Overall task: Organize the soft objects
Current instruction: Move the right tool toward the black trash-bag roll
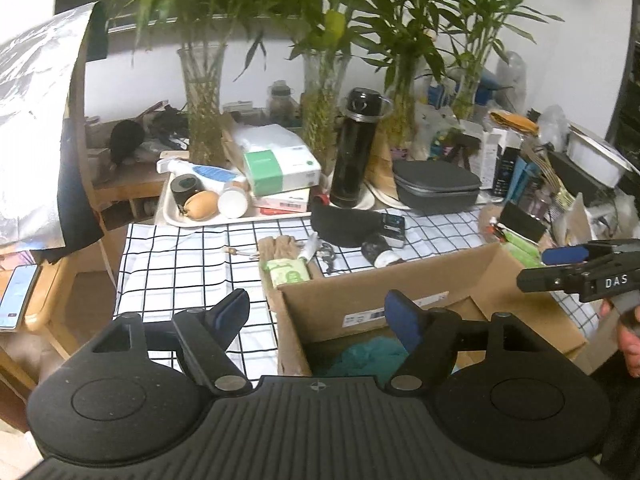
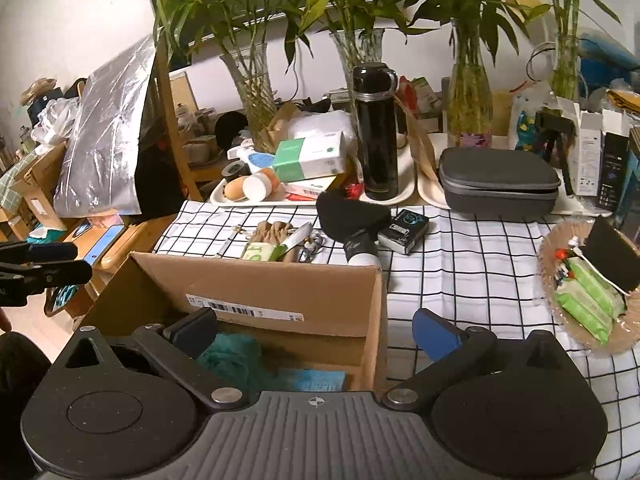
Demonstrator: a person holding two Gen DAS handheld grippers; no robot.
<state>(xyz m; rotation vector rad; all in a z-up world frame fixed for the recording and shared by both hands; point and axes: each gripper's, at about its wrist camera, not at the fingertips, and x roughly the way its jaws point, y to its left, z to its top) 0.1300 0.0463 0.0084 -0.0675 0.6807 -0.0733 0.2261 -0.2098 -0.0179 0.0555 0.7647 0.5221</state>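
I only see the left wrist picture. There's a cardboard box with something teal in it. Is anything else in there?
Observer: Yes. In the right wrist view a flat light-blue item lies beside the teal fabric in the cardboard box.
Operator: What's at the far right of the table?
Observer: A round woven tray holding green packets.
Operator: Is the other gripper holding anything?
Observer: No. The right gripper is open, holding nothing, over the box's right wall.

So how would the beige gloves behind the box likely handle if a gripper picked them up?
The beige gloves look wrinkled and limp, so they would probably droop. Probably light. The white tool lying across them might slide off when they are lifted.
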